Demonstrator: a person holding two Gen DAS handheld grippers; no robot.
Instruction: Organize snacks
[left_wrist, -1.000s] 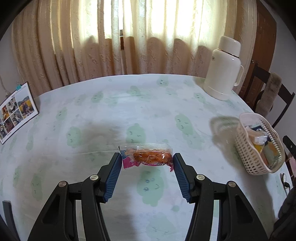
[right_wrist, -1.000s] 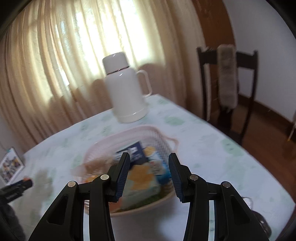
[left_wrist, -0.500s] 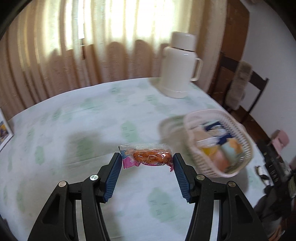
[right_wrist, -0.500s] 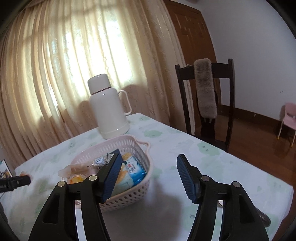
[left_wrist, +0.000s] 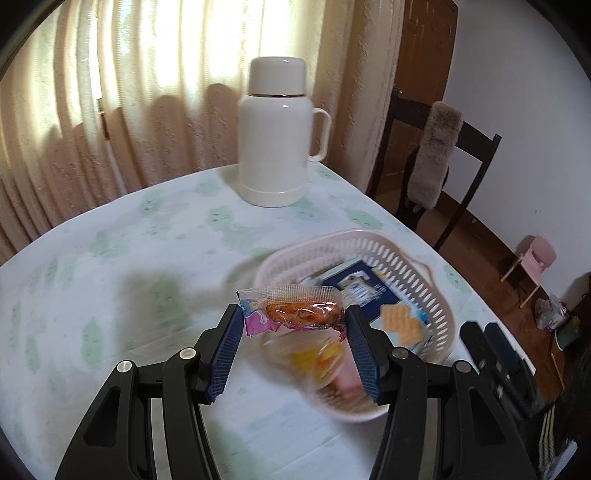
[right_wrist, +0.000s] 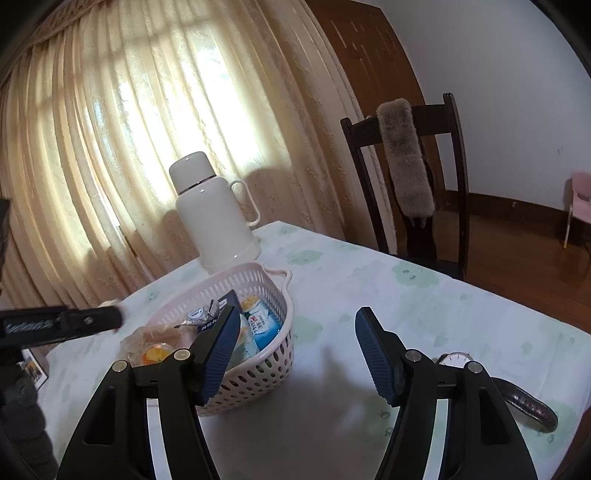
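Jaws of the left gripper (left_wrist: 293, 319) clamped on the ends of a snack packet (left_wrist: 291, 310), carried in the air just over the near-left rim of the basket (left_wrist: 436, 306). Best moved a little further over the middle, lowered among the packets already inside, then released, so nothing catches the rim or tips the light basket. Plenty of bare counter (left_wrist: 110, 277) toward the left edge for backing away; thermos (left_wrist: 275, 133) upright near the far edge, well apart. Jaws of the right gripper (right_wrist: 295, 354) spread wide and holding nothing, low over the counter just right of the basket; wristwatch (right_wrist: 517, 391) near the right edge, worth avoiding
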